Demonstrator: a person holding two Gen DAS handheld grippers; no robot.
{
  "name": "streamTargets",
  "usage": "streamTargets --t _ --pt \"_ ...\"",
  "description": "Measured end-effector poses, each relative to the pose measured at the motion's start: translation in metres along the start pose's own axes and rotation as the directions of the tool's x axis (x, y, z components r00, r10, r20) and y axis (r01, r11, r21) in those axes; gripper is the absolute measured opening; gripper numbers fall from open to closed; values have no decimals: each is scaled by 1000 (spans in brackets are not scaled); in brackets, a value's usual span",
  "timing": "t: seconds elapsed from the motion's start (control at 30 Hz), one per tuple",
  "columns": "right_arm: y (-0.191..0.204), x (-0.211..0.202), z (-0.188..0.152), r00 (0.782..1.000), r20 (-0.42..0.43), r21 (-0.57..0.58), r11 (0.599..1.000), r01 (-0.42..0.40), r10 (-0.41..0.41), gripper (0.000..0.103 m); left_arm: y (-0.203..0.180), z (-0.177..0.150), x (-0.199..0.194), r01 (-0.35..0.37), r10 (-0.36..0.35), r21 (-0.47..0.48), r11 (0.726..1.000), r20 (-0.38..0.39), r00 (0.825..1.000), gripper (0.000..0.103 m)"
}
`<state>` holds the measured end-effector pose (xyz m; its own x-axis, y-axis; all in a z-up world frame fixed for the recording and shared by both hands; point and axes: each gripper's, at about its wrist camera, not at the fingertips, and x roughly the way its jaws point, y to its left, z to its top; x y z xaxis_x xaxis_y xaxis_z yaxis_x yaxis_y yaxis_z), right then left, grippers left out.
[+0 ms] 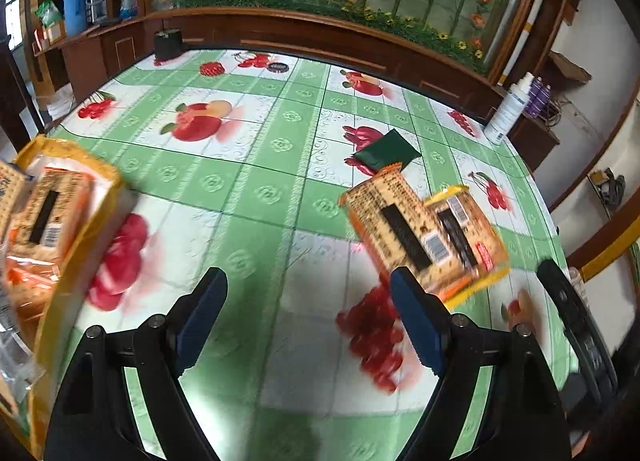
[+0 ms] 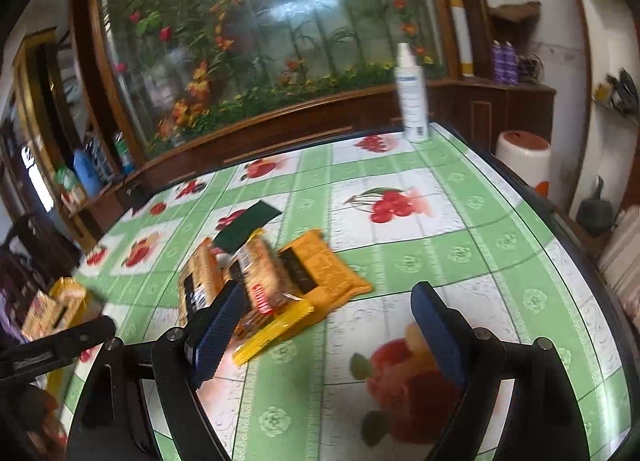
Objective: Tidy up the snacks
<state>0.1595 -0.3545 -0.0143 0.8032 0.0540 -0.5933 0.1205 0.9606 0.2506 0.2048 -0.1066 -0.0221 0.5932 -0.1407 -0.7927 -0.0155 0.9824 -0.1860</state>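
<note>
Table under a green-and-white checked cloth [image 2: 460, 261] printed with fruit, a flowered glass cabinet behind, a white spray bottle [image 2: 412, 101] at the far edge. Landmark: the loose pile of snack packets [image 2: 280, 281] mid-table, orange and yellow wrappers overlapping, with a dark green packet [image 2: 248, 225] touching the pile's far side. Pile's long axis runs roughly diagonal, from the near corner toward the green packet. A yellow bag [image 1: 68, 221] already stuffed with similar packets sits well apart from the pile, off to the left. Left gripper [image 1: 308, 321]: jaws spread, nothing between them, bare cloth below; the pile lies ahead and to its right, its nearest corner just past the right fingertip. Right gripper [image 2: 332, 325]: jaws spread, empty; the pile lies ahead and to its left, a packet corner showing beside the left fingertip, contact not clear through the blur. Judgement: both tools flank the pile, the right one looks marginally nearer. A pick likely needs the jaws turned across a packet's short side.
</note>
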Motion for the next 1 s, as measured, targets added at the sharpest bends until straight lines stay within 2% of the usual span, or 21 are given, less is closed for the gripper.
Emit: streamTargets --t 0.17,0.47,0.53,0.7,0.77,0.83,1.0 --pt "-24 0 2 1000 -13 84 996 2 -1 87 -14 15 23 10 -12 -59 998 -28 1000 84" --pt "-31 8 2 999 -39 105 994 -7 11 87 -47 30 54 -6 5 -24 1000 -55 998 84" --pt "-28 8 2 999 -40 98 995 -11 15 87 -53 31 57 -17 16 -9 1000 -42 999 85" --pt "-22 12 1 999 -45 74 997 -6 9 87 -53 34 60 -59 60 25 998 -33 998 86" --pt "-21 14 1 999 -41 74 997 -11 14 87 -48 32 67 -86 89 34 996 -63 994 86" --pt "-18 17 3 999 -38 71 997 -24 27 87 -40 29 70 -55 56 19 998 -72 996 87" --pt "-2 23 10 996 -36 27 997 -78 79 88 -30 26 63 -89 92 67 994 -49 995 88"
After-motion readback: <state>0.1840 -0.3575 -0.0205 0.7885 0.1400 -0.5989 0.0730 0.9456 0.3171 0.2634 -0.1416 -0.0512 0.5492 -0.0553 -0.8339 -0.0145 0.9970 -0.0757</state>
